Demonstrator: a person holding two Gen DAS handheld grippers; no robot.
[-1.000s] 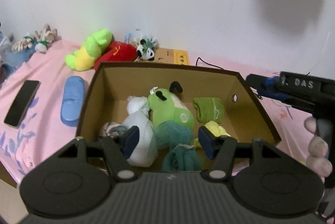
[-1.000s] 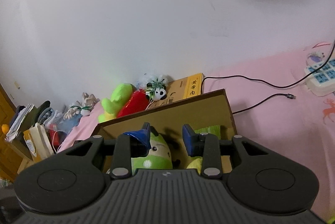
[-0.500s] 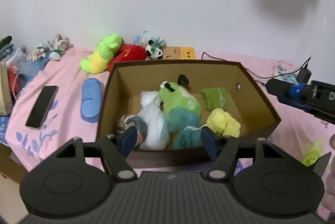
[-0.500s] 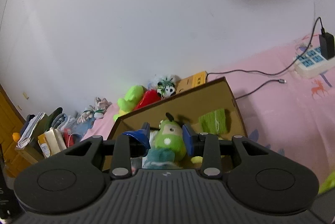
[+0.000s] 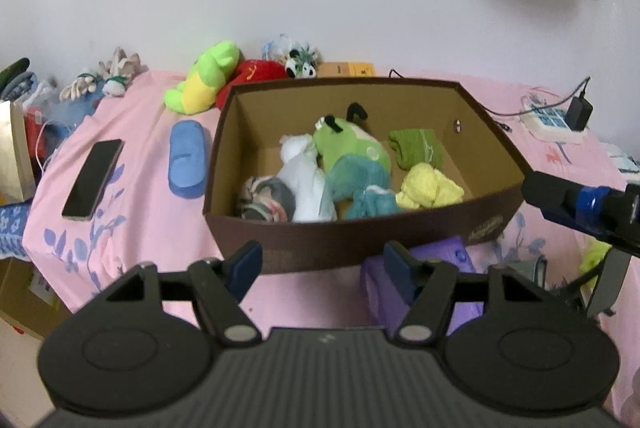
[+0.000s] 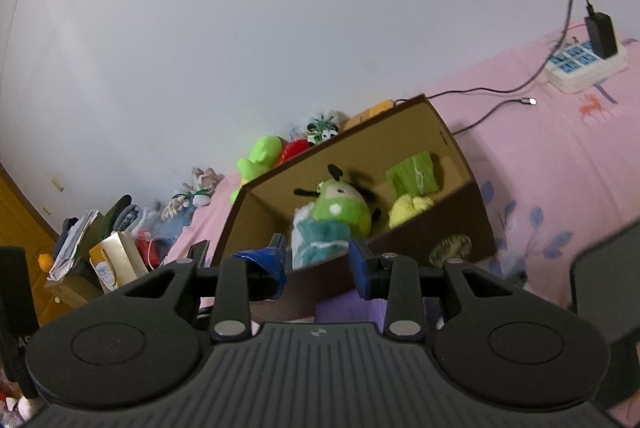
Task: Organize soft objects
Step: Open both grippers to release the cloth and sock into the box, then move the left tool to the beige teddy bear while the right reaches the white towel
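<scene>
A brown cardboard box [image 5: 360, 244] stands on the pink bed and holds a green plush [image 5: 352, 144], a white cloth [image 5: 304, 180], teal cloths [image 5: 360, 184], a yellow cloth [image 5: 430, 186], a green folded cloth [image 5: 416, 148] and a grey striped bundle [image 5: 266, 198]. My left gripper [image 5: 322, 268] is open and empty, in front of the box's near wall. My right gripper [image 6: 318, 262] is open and empty, near the box [image 6: 400, 240]; it also shows at the right edge of the left wrist view [image 5: 580, 206]. A purple soft item [image 5: 420, 280] lies in front of the box.
Behind the box lie a lime plush [image 5: 204, 78], a red plush [image 5: 256, 74] and a panda toy [image 5: 302, 62]. A blue case [image 5: 186, 158] and a phone [image 5: 93, 178] lie left of the box. A power strip [image 5: 554, 116] with cables sits at the right. Clutter lies off the bed's left end.
Both grippers have pulled back and away from the box, which now looks smaller and farther. The purple item in front of the box has come into view. Both stay open and empty.
</scene>
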